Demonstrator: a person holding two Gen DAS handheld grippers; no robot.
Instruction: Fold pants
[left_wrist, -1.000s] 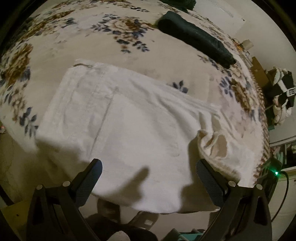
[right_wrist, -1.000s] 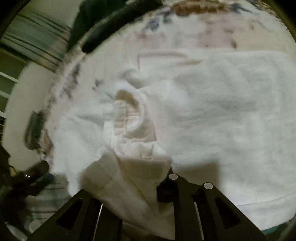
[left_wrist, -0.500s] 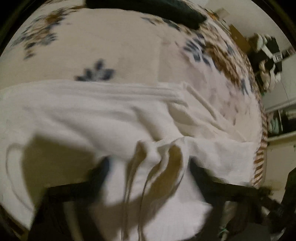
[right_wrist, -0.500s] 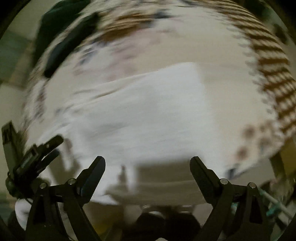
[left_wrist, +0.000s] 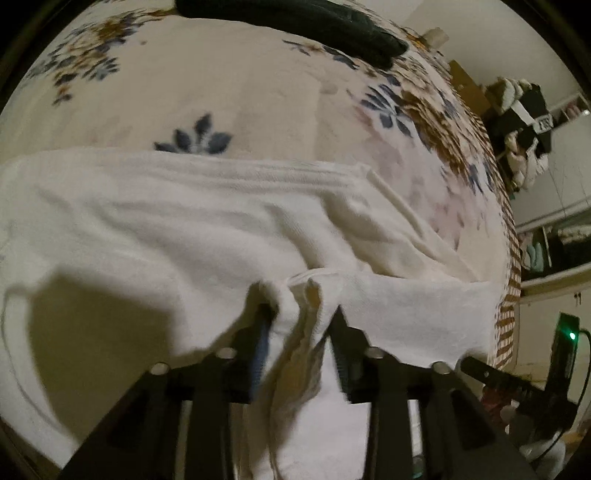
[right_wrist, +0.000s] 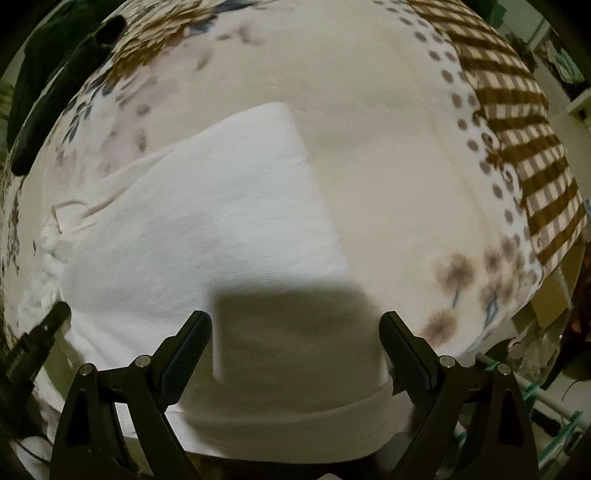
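the white pants (left_wrist: 166, 229) lie partly folded across the frame's middle on the floral bed (left_wrist: 221, 81), left gripper (left_wrist: 299, 314) pinching a bunched edge, right gripper (right_wrist: 295, 325) spread wide, empty; more folds remain.

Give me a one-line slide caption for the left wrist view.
Left gripper pinching a bunched fold of the white pants on a floral bedspread.
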